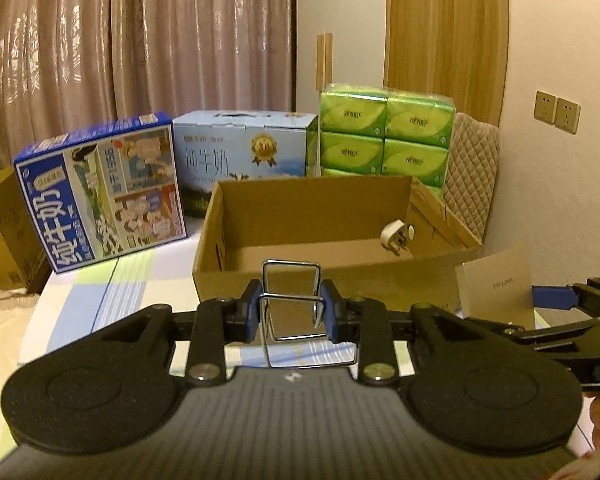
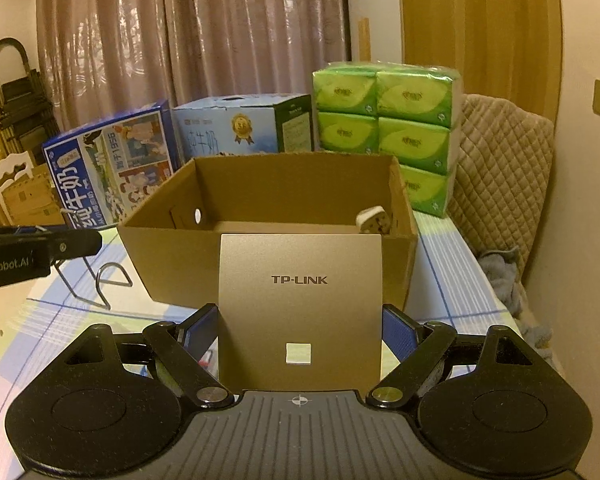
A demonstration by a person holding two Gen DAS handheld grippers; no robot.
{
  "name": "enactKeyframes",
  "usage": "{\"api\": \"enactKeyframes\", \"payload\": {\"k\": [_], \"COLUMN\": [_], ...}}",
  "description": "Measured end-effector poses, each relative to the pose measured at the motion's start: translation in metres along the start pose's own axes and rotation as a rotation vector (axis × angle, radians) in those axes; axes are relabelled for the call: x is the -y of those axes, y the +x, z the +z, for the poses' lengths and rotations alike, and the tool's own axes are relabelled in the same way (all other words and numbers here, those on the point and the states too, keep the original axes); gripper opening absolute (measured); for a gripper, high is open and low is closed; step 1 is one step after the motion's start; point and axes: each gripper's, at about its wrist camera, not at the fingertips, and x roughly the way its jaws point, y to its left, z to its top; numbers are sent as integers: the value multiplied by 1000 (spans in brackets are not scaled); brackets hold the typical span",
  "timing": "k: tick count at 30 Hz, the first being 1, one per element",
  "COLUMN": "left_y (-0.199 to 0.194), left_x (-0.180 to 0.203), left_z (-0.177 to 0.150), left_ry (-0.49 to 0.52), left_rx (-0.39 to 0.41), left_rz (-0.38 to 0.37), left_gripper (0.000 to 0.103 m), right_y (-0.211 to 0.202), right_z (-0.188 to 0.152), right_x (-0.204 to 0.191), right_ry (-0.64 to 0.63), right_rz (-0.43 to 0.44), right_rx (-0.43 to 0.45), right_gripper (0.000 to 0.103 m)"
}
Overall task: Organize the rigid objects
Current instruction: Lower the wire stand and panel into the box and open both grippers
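At frame centre, one open cardboard box [image 2: 268,258] stood on the checked tablecloth [image 1: 100,300], its near rim just beyond both tools and a single white plug [image 1: 396,236] lying in its lower-right corner. The left gripper [image 1: 290,312], held level, clamped one wire rack [image 1: 292,300]. The right gripper [image 2: 300,332] gripped one gold TP-LINK panel [image 2: 300,312] upright. Two milk cartons [image 1: 108,188] lined the box's upper left.

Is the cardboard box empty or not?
Not empty. The open-topped box holds one white plug lying near its right wall; the wire rack and TP-LINK panel are outside, held in the jaws.
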Motion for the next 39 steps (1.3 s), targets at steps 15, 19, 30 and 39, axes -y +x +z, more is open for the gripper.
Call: {"api": "enactKeyframes", "payload": {"k": [15,19,30,39], "left_y": [50,70,113,140], "left_x": [-11,-18,-27,-26], "left_z": [70,90,98,94], "left_ry": [-4,-44,-93,-103], "left_rx": [8,2,-52,-89], "left_rz": [-18,-31,-43,-2], "left_gripper": [26,26,26,34], "right_y": [33,46,86,98], "right_z": [62,91,120,113], "right_x": [12,27,48,53], "right_ry": [-8,57,132,173], "right_rz": [30,35,24,8], "right_rx": [0,10,-22,-38], "right_gripper": [83,83,83,83]}}
